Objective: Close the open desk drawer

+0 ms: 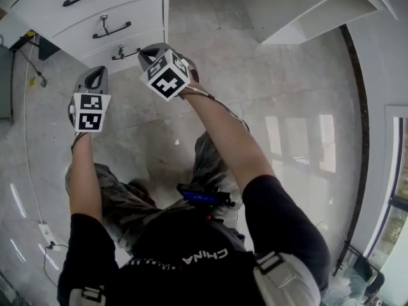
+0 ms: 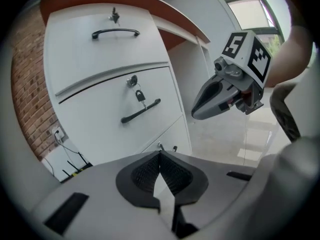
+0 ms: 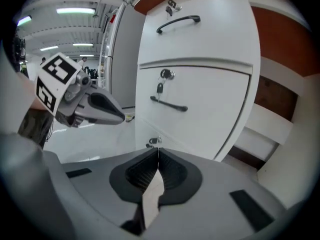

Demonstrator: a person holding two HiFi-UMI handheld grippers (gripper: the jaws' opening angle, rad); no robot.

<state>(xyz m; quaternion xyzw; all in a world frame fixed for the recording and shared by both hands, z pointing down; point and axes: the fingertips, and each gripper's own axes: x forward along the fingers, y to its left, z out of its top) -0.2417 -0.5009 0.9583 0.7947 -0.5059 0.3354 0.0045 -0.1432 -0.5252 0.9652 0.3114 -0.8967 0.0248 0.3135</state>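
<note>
The left gripper has its jaws fully together, ribbed pads meeting at the tips, with nothing between them. The right gripper is in the same state: jaws closed and empty. In the head view, the left gripper and right gripper are held side by side, apart from each other, both angled downward toward a white drawer unit.

The drawer unit stands directly ahead of both grippers, and neither is in contact with it. It has three drawers stacked vertically. The middle drawer is ahead of and above the right gripper's tips. Its front stands out slightly from the top drawer, and its top edge is exposed. From the left gripper, the middle drawer is ahead and slightly left. Its black bar handle sits below a lock with a key hanging from it. The bottom drawer lies just beyond the left gripper's tips. The person crouches on a pale glossy floor.
</note>
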